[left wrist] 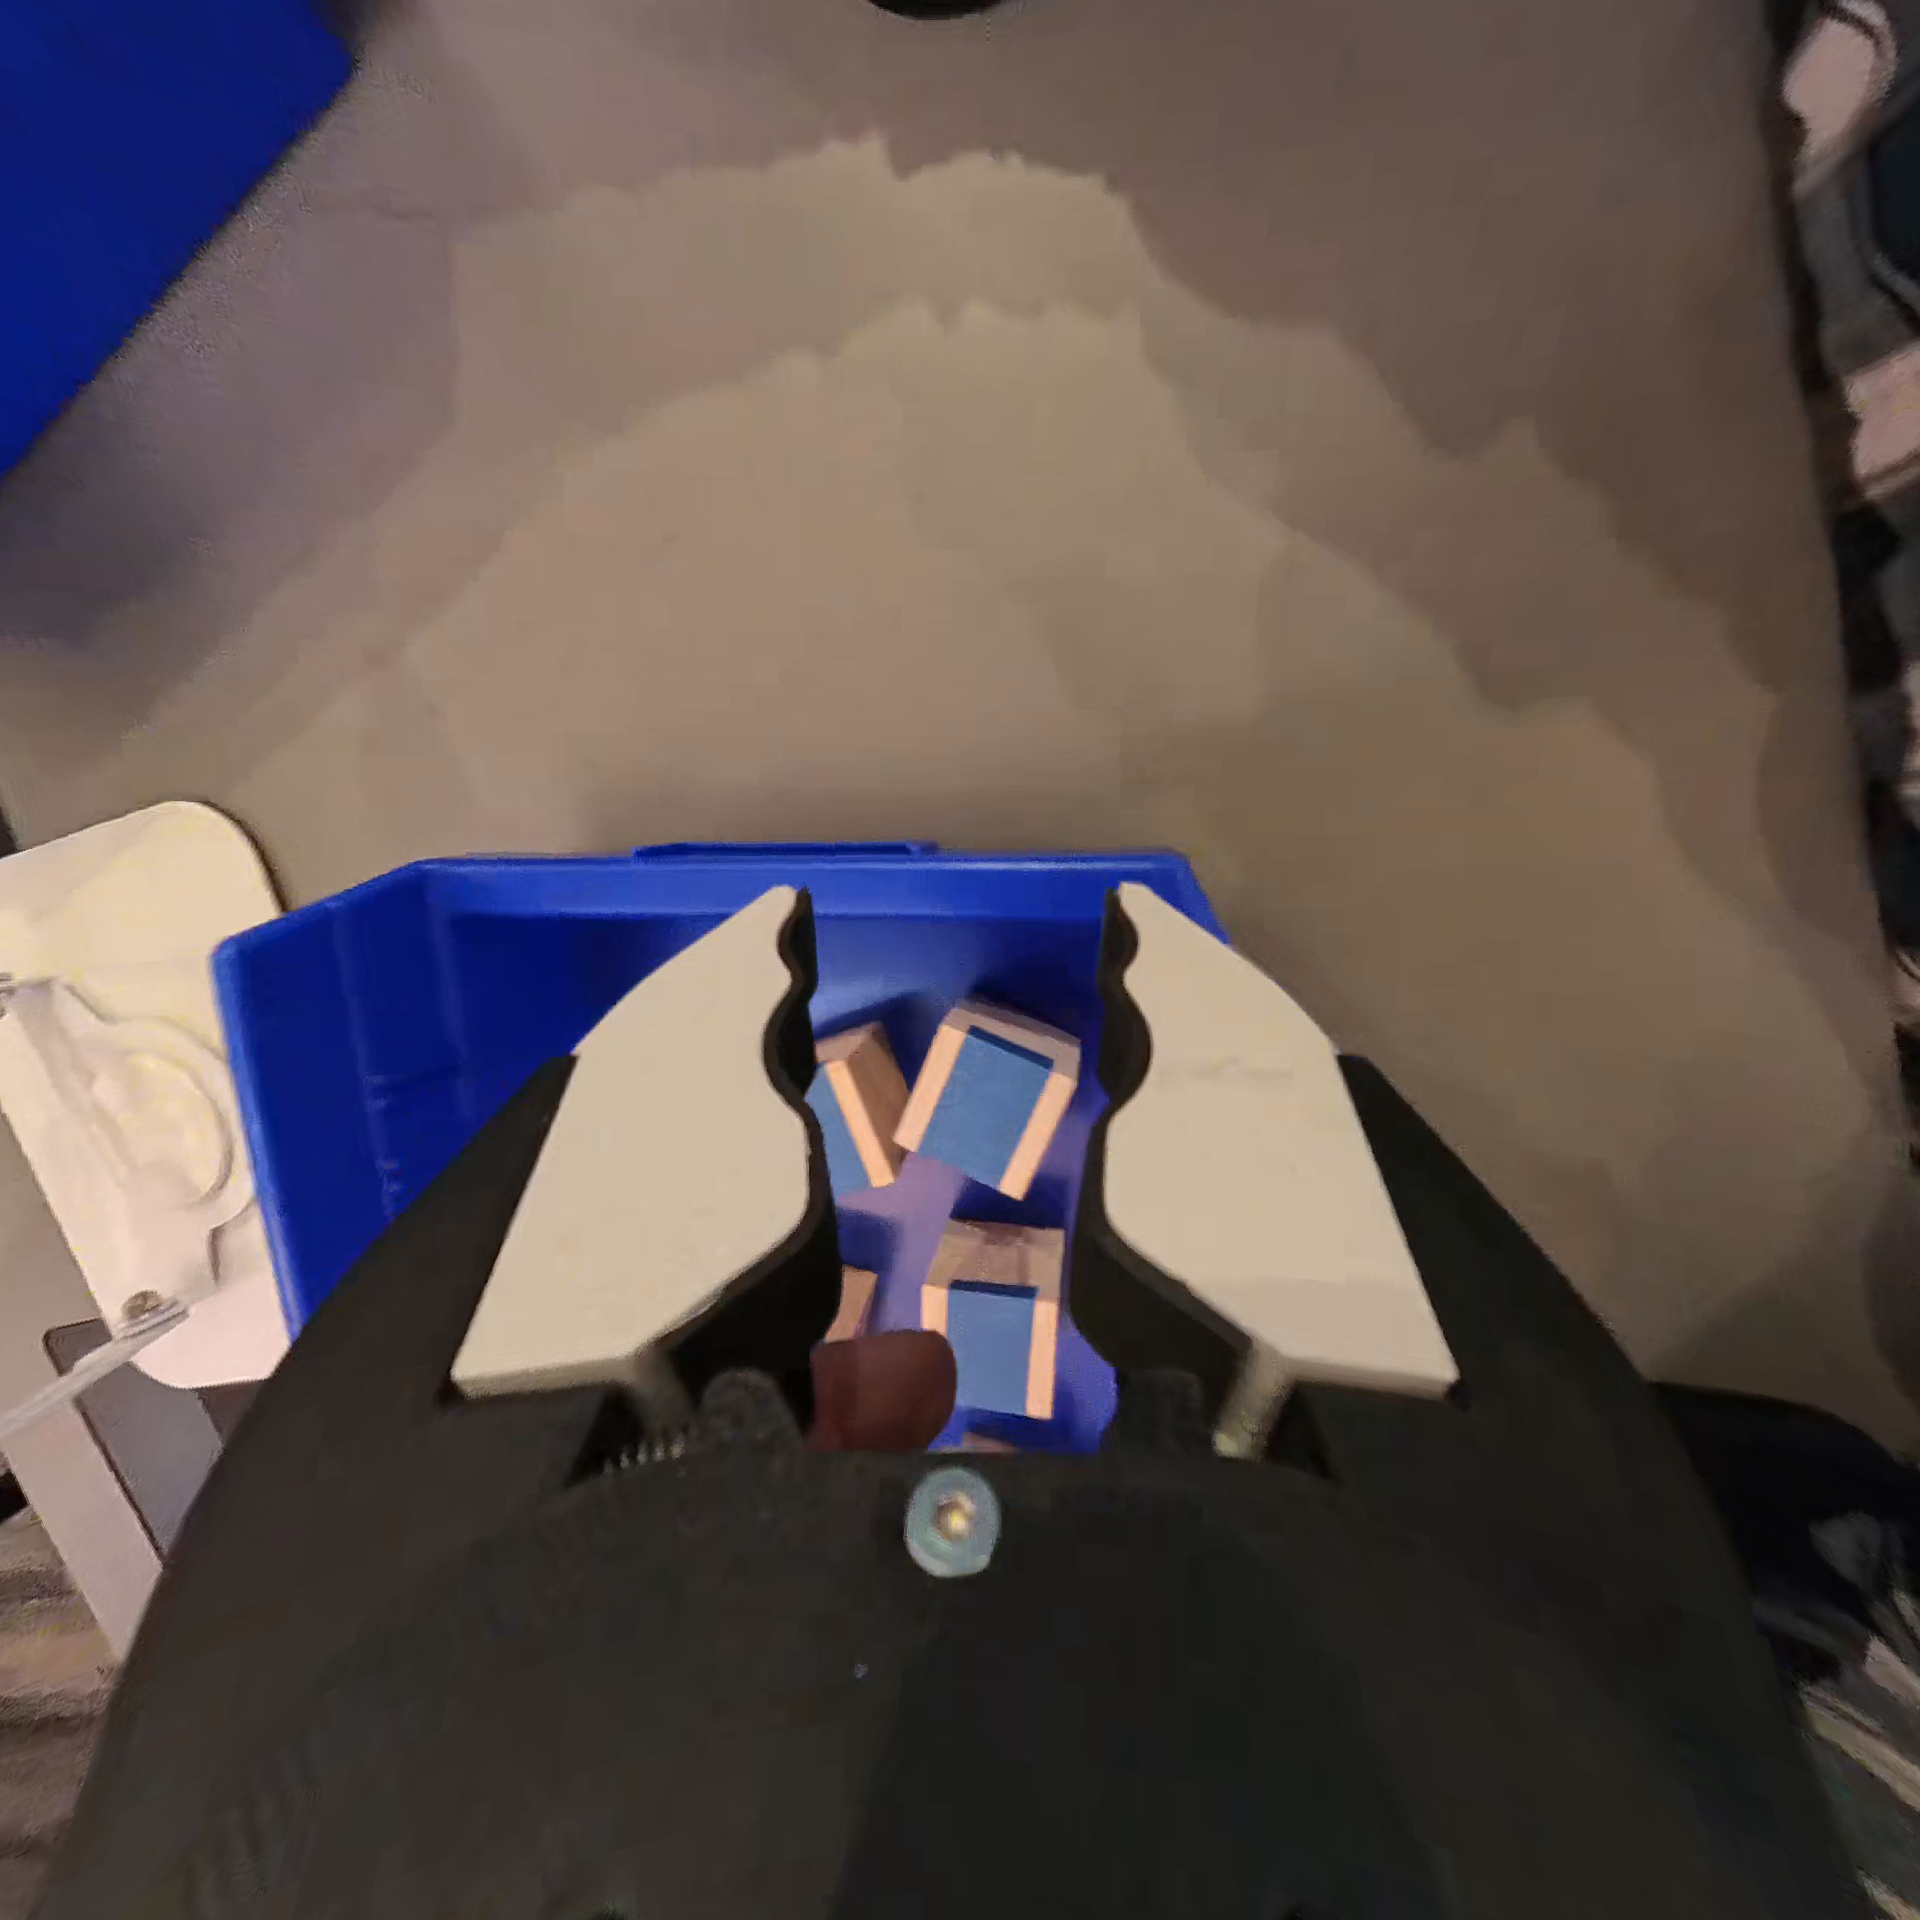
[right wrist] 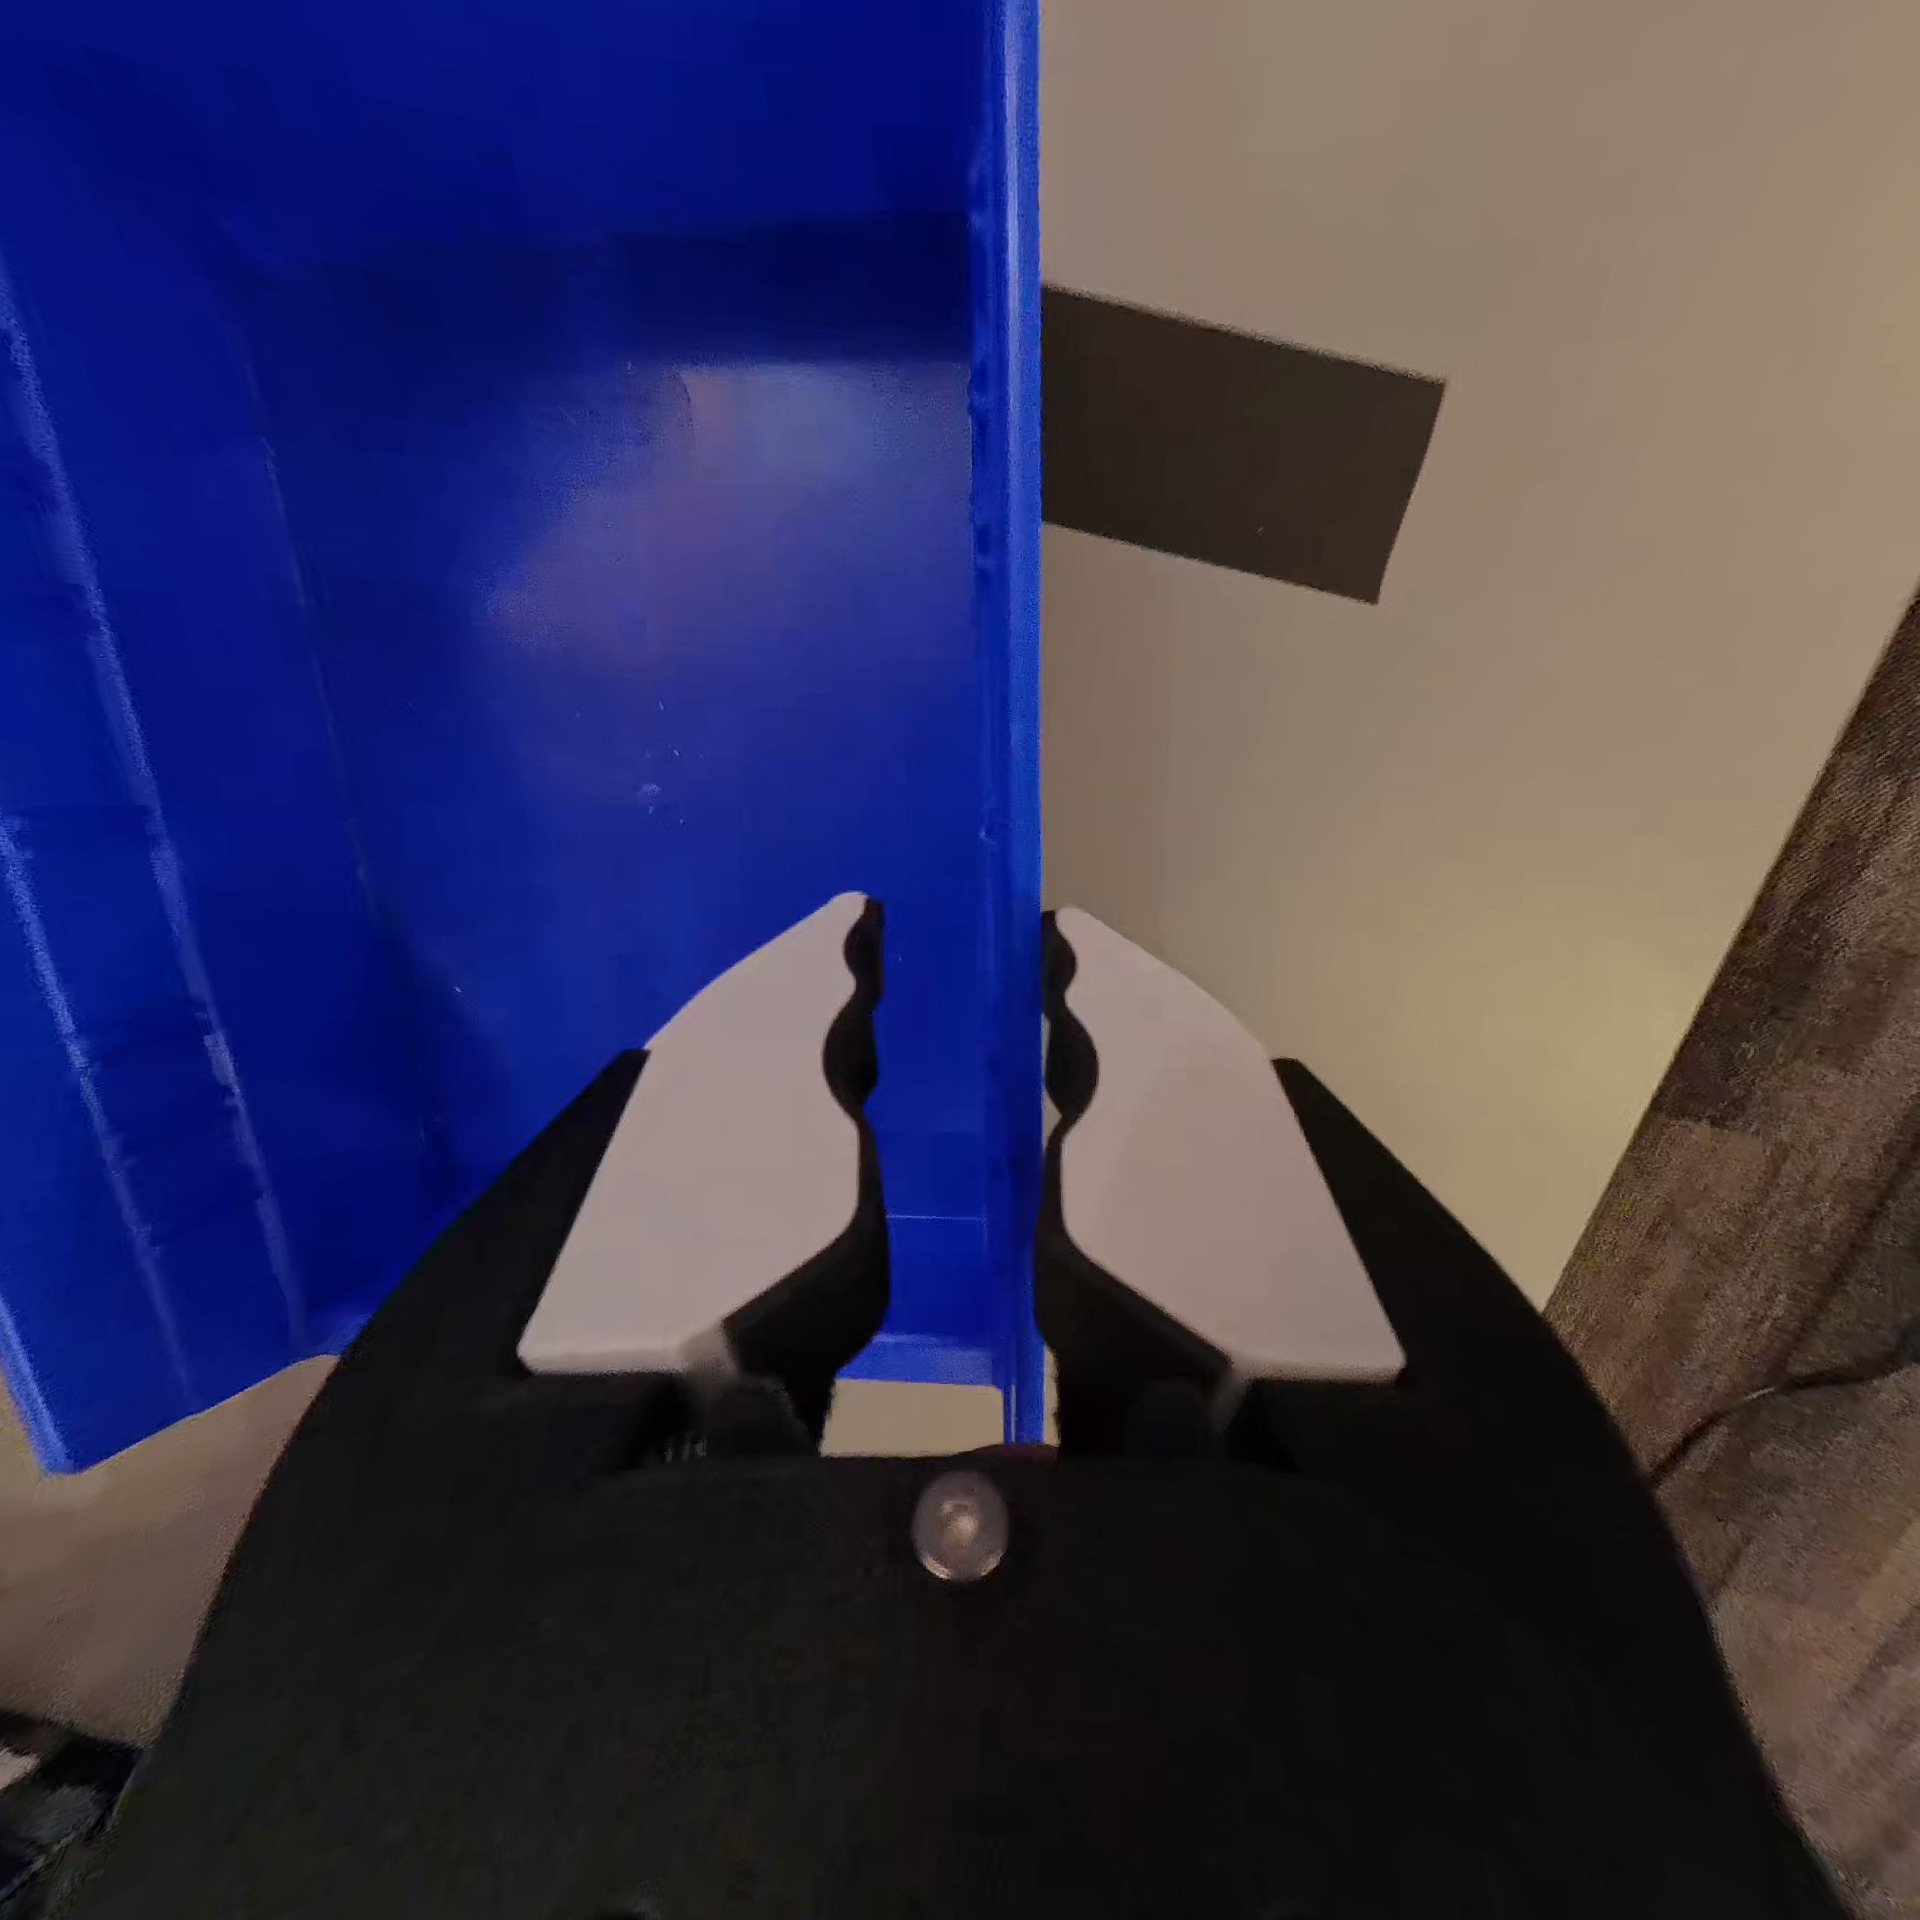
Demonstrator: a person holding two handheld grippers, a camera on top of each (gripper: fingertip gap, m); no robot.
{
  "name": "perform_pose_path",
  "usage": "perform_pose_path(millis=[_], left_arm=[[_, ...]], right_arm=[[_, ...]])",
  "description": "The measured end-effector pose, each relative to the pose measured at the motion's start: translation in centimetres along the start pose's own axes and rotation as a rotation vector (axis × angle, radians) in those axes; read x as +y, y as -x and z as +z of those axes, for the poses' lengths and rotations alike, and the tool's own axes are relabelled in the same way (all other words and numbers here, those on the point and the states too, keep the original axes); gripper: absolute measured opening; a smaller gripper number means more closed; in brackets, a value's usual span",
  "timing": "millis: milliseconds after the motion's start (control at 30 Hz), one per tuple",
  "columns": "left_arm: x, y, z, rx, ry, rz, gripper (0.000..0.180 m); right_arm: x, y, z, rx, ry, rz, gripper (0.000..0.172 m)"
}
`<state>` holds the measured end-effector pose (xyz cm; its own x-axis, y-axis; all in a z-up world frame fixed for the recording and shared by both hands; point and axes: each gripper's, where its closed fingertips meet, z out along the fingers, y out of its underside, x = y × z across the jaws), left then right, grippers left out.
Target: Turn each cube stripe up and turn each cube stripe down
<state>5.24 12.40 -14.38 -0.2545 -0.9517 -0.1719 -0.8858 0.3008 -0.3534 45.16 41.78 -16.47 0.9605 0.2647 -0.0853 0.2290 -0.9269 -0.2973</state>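
— Where are your left tongs (left wrist: 956,904) just now?

— Hanging over a small blue bin (left wrist: 343,1039) on the pale surface (left wrist: 935,520), spread wide. Nothing is pinched; both pads stand clear of everything below.

— And the cubes?

— Down in that bin, loosely heaped. The clearest cube (left wrist: 987,1096) lies tilted with its blue stripe facing up, framed by bare wood on two sides. A second cube (left wrist: 992,1314) sits nearer me, also showing blue on top. A third cube (left wrist: 852,1112) leans beside my left finger, half hidden by it. More may lie underneath; I can't tell.

— What about the right tongs (right wrist: 961,914)?

— They straddle the side wall of a second blue bin (right wrist: 468,623), which looks bare inside. The outer pad (right wrist: 1060,997) sits right at the wall's rim; the inner pad (right wrist: 862,997) stands off from the wall with a gap, so I call them spread, not pinching.

— Anything else nearby?

— A black patch (right wrist: 1236,447) on the surface beyond that wall, and a white plastic piece (left wrist: 114,1039) left of the cube bin.
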Motion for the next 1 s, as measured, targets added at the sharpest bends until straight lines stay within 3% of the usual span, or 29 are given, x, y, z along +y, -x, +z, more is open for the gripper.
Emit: perform_pose_path(millis=[33, 167, 233, 367, 433, 567, 667, 767, 833, 900, 1000], left_arm=[[0.4, -0.6, 0.1, 0.019, 0.03, 0.013, 0.051], [2.0, -1.8, 1.0, 0.067, 0.13, 0.035, 0.032], [2.6, -2.3, 1.5, 0.092, 0.165, 0.053, 0.032], [3.5, -2.6, 1.4, 0.106, 0.214, 0.049, 0.029], [3.4, -2.0, 0.5, 0.065, 0.193, 0.041, 0.027], [4.4, -0.4, -2.9, -0.037, 0.157, -0.031, 0.03], [7.5, 0.3, -5.6, -0.069, 0.174, -0.138, 0.043], [9.0, 0.7, -7.5, -0.072, 0.117, -0.21, 0.044], [9.1, 0.2, -7.7, -0.048, 0.103, -0.202, 0.045], [8.6, -0.9, -7.2, -0.004, 0.102, -0.153, 0.047], [7.0, -2.0, -6.1, 0.046, 0.091, -0.077, 0.049]], right_arm=[[-0.3, 0.2, -0.5, 0.008, -0.02, -0.005, 0.031], [-1.0, 0.9, -2.0, 0.054, -0.051, -0.041, 0.033], [-1.8, 2.0, -2.6, 0.031, -0.085, -0.062, 0.019], [-3.2, 4.7, -4.7, 0.066, -0.139, -0.164, 0.021], [-4.7, 7.9, -6.4, 0.07, -0.207, -0.265, 0.022], [-5.8, 20.6, -8.1, -0.064, -0.284, -0.636, 0.025], [-2.8, 31.1, -5.3, -0.185, -0.161, -0.972, 0.033], [0.7, 38.3, -0.5, -0.233, 0.001, -1.199, 0.036], [1.8, 39.7, 2.6, -0.161, 0.091, -1.268, 0.017], [1.9, 39.6, 4.6, -0.099, 0.147, -1.267, 0.021], [2.1, 40.3, 4.3, -0.17, 0.149, -1.227, 0.027]])
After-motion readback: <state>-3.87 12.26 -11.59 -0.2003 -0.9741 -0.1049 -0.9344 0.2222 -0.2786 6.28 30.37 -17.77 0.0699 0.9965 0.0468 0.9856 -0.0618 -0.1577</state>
